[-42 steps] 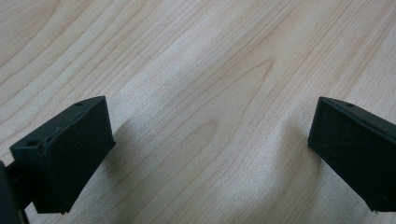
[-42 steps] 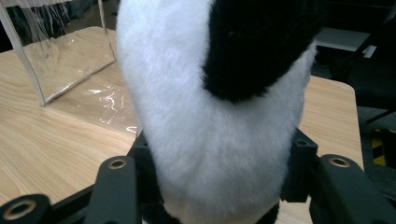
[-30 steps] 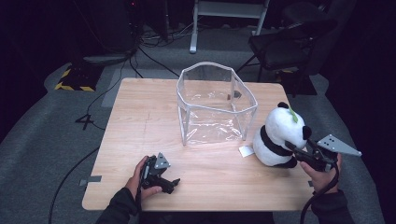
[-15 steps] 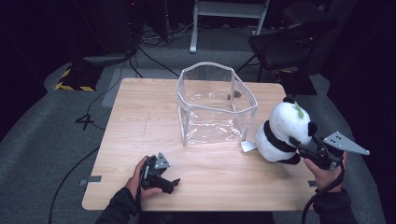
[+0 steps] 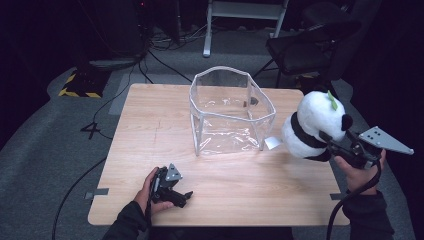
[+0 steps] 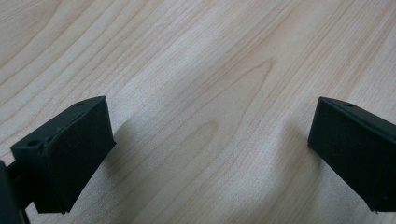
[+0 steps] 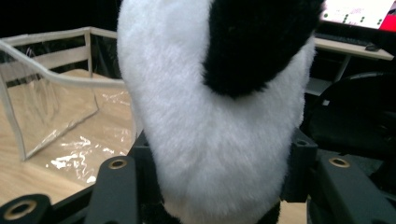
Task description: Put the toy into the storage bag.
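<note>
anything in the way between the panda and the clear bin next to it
Nothing visible lies in the gap. The plush panda, held in the right gripper, hangs right of the clear bin. The bin's near wall stands between toy and inside, so it likely has to go over the rim. The top is open.

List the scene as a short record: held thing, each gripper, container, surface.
held thing: panda, plush, clear of the table, right of the bin
right gripper: fingers shut on the panda's body
left gripper: open, nothing between its fingers, resting low on the table near the front edge
container: bin, clear plastic, open top, upright at mid table; looks empty
tag: small white tag on the panda, by the bin's right corner
</note>
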The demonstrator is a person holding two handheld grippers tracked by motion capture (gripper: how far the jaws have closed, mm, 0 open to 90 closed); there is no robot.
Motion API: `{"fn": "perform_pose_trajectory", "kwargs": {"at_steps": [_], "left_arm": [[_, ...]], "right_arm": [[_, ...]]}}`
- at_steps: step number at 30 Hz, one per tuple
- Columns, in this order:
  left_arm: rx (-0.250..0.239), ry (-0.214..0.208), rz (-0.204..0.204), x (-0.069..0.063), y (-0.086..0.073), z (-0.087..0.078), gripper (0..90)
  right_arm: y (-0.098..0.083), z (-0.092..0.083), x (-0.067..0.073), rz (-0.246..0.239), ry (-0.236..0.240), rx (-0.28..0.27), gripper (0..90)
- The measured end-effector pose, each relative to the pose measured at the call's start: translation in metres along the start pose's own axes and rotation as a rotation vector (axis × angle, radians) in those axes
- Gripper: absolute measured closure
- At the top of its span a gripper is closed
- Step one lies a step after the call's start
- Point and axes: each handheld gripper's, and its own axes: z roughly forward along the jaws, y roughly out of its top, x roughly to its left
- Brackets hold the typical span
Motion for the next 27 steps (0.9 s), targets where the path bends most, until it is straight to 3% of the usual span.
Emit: {"fn": "perform_pose_trajectory", "kwargs": {"at_steps": [16, 27], "left_arm": [[0.001, 0.002, -0.003, 0.0, 0.0, 0.0, 0.3], [0.0, 0.004, -0.004, 0.0, 0.0, 0.0, 0.3]], "right_arm": [[0.055, 0.001, 0.003, -0.063, -0.025, -0.05, 46.7], [0.083, -0.002, 0.004, -0.09, -0.036, -0.094, 46.7]]}}
